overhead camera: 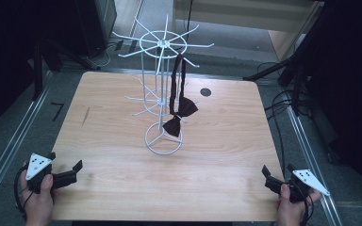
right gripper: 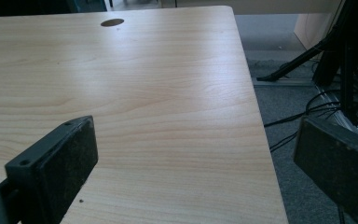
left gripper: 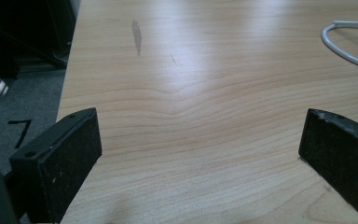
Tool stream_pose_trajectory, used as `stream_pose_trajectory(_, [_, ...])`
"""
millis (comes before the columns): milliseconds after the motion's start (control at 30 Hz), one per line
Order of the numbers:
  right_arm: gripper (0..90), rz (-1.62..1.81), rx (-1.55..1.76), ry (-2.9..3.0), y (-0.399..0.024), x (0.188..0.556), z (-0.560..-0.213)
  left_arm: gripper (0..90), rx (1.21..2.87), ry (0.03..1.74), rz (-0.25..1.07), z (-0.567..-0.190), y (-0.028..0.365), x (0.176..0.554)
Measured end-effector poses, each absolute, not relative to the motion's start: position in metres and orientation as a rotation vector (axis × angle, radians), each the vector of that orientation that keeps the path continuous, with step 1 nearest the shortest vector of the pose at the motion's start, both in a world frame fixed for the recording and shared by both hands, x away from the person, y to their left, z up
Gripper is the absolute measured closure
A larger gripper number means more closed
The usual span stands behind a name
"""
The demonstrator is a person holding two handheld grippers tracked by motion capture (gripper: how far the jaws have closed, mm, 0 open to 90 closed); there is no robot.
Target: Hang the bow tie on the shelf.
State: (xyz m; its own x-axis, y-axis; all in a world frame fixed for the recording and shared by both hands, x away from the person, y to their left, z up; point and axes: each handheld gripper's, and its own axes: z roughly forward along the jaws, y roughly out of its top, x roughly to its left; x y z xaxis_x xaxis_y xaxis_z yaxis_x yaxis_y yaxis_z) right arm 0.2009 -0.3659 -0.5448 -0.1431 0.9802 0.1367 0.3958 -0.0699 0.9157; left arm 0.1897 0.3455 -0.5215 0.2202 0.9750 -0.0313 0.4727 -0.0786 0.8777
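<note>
The bow tie is dark maroon, with a knotted bow and a long neck strap. The strap loops over one arm of the upper ring of the rack, and the bow hangs tilted below it, with its lower wing near the ring base. The rack is white wire: a centre post, two tiers of radiating arms and a round base resting on the table. It stands near the middle of the table, slightly towards the far edge.

The left gripper sits at the near left corner of the table, held by a hand. Its jaws stand wide apart and hold nothing. In the left gripper view, bare wood lies between the jaws, and part of the rack base shows at the upper right.

The right gripper sits at the near right corner, also held by a hand. Its jaws are wide apart and empty. In the right gripper view, one jaw lies over the table and the other beyond the right edge.

The bow tie hangs well apart from both grippers, beyond them and roughly midway between.
</note>
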Motion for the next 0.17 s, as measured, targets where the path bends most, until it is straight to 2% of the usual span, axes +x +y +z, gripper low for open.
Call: stream_pose_trajectory(167, [0.0, 1.171, 1.485, 1.603, -0.3621, 0.2025, -0.5458, 0.0, 1.69, 1.374, 0.767, -0.5216, 0.3453, 0.1913])
